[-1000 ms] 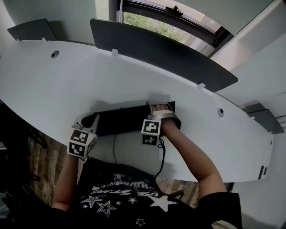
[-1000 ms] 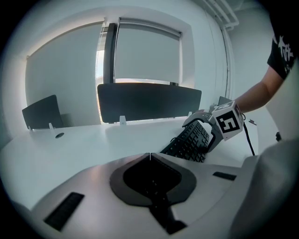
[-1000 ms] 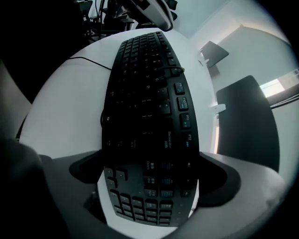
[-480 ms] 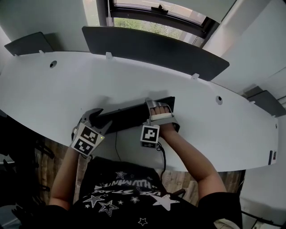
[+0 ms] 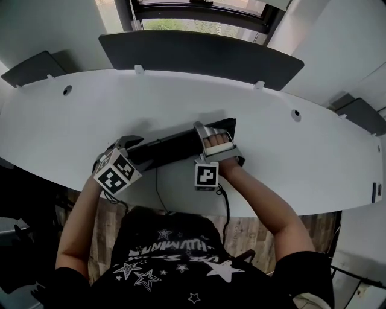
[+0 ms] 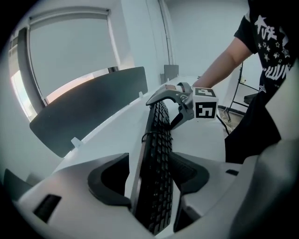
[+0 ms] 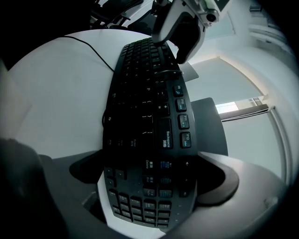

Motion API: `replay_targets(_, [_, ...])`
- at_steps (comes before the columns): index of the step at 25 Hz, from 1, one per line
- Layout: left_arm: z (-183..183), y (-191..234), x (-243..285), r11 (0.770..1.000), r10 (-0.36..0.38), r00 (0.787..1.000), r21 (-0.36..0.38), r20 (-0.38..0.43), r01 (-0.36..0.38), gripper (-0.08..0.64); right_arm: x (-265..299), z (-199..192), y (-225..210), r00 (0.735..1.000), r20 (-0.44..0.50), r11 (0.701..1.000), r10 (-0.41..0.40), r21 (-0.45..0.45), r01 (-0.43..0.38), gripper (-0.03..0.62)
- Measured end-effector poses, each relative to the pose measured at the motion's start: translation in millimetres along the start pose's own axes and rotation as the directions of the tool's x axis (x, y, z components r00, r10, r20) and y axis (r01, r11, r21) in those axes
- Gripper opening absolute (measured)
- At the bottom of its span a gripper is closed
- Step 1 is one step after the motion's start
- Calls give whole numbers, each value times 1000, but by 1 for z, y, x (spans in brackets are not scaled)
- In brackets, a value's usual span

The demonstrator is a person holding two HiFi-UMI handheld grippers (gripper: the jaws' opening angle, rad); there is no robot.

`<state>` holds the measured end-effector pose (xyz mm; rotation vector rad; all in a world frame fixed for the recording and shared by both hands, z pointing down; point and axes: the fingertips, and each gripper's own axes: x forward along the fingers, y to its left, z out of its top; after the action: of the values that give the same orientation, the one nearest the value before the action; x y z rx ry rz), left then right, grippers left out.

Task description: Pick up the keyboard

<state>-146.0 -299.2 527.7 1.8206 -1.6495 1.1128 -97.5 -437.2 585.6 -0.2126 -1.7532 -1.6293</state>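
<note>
A black keyboard [image 5: 169, 151] lies across the near part of the white desk [image 5: 181, 96], its far edge tipped up. My right gripper [image 5: 212, 130] is shut on its right end; in the right gripper view the number pad [image 7: 140, 196] sits pinched between the jaws of the right gripper [image 7: 149, 177]. At the left end my left gripper [image 5: 129, 146] is opening its jaws. The left gripper view shows the keyboard [image 6: 159, 154] edge-on between the spread jaws of the left gripper [image 6: 154, 179], with a gap at the left pad [image 6: 110, 182].
A dark divider panel [image 5: 199, 57] stands along the desk's far edge, under a window [image 5: 193, 12]. The keyboard's thin cable [image 5: 158, 187] runs off the near edge towards the person. Small holes [image 5: 295, 113] mark the desk top.
My left gripper rolled, slid right to the keyboard's left end and spread its jaws round it. My right gripper rose a little with the keyboard's right end.
</note>
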Motion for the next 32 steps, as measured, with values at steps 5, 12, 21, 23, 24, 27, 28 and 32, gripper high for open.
replay_targets(5, [-1,-11,15,992,-43,992,111,-115,56,250,-3,6,8,999,39,998,-23,58,21,577])
replay_targets(12, [-3,-26,44,986,-94,973,113,-212,120,250,-11,10,6,990,85,993,-115,50,111,577])
replay_targets(21, [-19,-40,53,985,-126,925,62,-360,158,166,-14,9,2,978,83,982,-190,18,189,577])
replay_targets(23, [-19,-41,53,985,-134,923,54,-360,164,161,-14,9,3,979,77,982,-188,11,188,577])
replay_targets(24, [-18,-42,53,985,-139,923,50,-360,167,160,-14,8,3,979,76,982,-187,7,187,577])
replay_targets(27, [-18,-48,52,977,-199,911,-1,-361,213,126,-15,7,5,977,85,981,-194,7,194,577])
replay_targets(28, [-19,-51,50,973,-225,903,-26,-366,231,105,-16,8,5,975,88,978,-206,12,206,577])
replay_targets(32, [-27,-57,45,969,-246,886,-70,-394,238,81,-20,10,6,967,70,970,-244,22,243,577])
